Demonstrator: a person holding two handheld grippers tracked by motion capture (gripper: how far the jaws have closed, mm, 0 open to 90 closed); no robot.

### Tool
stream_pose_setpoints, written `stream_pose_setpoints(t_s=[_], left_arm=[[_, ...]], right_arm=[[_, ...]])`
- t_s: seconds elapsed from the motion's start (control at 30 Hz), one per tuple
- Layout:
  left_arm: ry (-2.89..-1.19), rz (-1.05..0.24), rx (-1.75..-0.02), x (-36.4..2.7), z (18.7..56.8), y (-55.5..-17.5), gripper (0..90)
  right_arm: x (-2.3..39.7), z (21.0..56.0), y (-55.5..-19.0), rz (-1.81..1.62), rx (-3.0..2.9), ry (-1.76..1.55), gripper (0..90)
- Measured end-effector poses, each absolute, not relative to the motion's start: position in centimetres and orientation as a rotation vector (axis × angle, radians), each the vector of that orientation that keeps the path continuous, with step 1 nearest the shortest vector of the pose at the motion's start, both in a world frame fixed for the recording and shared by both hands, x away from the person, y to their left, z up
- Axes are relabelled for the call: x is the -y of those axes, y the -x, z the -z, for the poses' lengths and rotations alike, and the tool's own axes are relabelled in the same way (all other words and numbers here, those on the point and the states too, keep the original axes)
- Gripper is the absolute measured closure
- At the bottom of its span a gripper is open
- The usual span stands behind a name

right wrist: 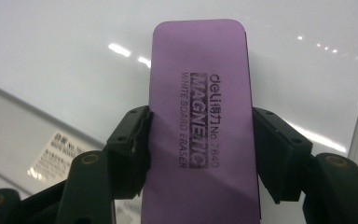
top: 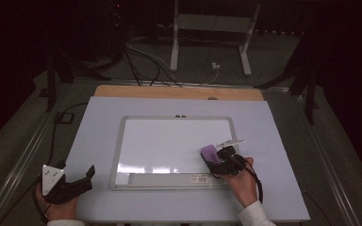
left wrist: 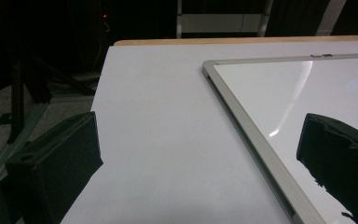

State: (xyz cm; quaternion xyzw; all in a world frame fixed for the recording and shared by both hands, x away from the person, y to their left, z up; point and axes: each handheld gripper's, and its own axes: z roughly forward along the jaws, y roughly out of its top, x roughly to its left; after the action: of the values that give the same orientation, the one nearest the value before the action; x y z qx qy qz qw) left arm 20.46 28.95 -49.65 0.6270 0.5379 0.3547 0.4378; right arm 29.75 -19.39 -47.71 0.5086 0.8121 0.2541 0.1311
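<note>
A whiteboard [top: 174,136] with a silver frame lies flat on the pale table [top: 99,122]; its surface looks blank. My right gripper [top: 215,159] is over the board's lower right part, shut on a purple magnetic whiteboard eraser [top: 209,151]. In the right gripper view the eraser [right wrist: 200,126] sits lengthwise between the two black pads [right wrist: 130,144], face up, with its printed label showing. My left gripper [top: 82,179] rests at the table's front left corner, left of the board. Its jaws stand wide apart with nothing between them, as the left gripper view [left wrist: 196,154] shows.
The board's pen tray [top: 165,180] with a sticker runs along its near edge. A wooden strip [top: 179,92] borders the table's far edge. Beyond it, on the dark floor, are cables [top: 141,61] and a white stand [top: 212,33].
</note>
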Motion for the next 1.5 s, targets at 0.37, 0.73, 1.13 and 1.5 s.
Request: stream_pose_setpoints(t_s=[0.37, 0.73, 1.13, 1.5], left_arm=[[-1.557, -0.879, -1.337, -29.0, 49.7, -20.5, 0.4], [-1.557, -0.879, -1.337, -29.0, 49.7, -20.5, 0.4], [-1.556, -0.878, -1.339, -29.0, 49.7, -20.4, 0.4], [-1.555, -0.881, -1.34, -29.0, 49.7, -20.4, 0.4]], right_arm=[[20.8, 47.8, -29.1, -0.714, -2.364, -1.499, 40.2], [20.3, 46.3, -28.7, -0.796, -2.331, -1.367, 28.1], [20.5, 47.5, -29.7, -0.739, -2.386, -1.358, 35.4], [21.6, 47.0, -30.2, -0.76, -2.33, -1.431, 50.0]])
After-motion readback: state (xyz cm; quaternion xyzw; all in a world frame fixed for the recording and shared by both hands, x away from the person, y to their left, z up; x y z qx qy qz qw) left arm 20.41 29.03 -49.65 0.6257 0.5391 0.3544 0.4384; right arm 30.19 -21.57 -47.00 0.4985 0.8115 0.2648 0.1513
